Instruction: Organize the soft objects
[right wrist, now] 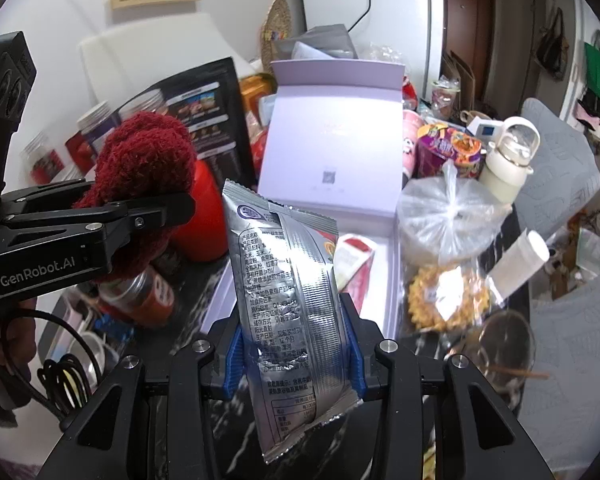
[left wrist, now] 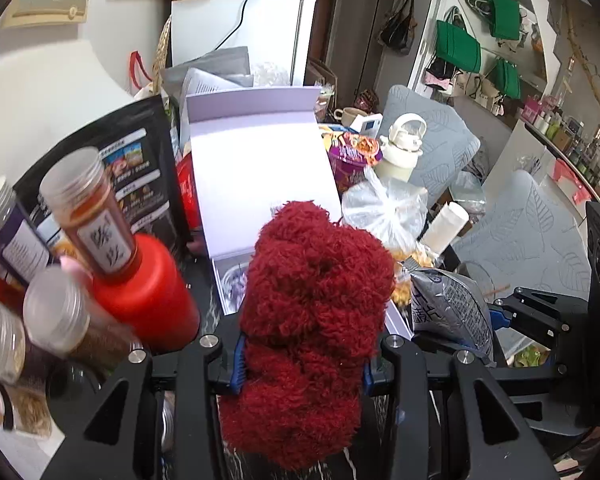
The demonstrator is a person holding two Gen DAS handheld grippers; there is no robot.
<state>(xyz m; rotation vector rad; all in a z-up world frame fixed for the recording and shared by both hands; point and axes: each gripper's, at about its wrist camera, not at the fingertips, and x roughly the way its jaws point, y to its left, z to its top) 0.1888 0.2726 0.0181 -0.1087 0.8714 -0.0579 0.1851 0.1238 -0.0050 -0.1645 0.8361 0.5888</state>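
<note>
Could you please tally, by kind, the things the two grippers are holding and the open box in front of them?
Fuzzy dark-red yarn bundle, held in the left gripper: 1
Silver foil snack packet, held in the right gripper: 1
Open white cardboard box behind them: 1
Total: 3

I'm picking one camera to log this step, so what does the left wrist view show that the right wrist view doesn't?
Only the left wrist view shows the left gripper head-on, squeezing the fuzzy dark red yarn bundle, plus green tote bags on the wall. Only the right wrist view shows the right gripper clamping the silver foil snack packet. Both show the open white gift box and the red plastic bottle.
</note>
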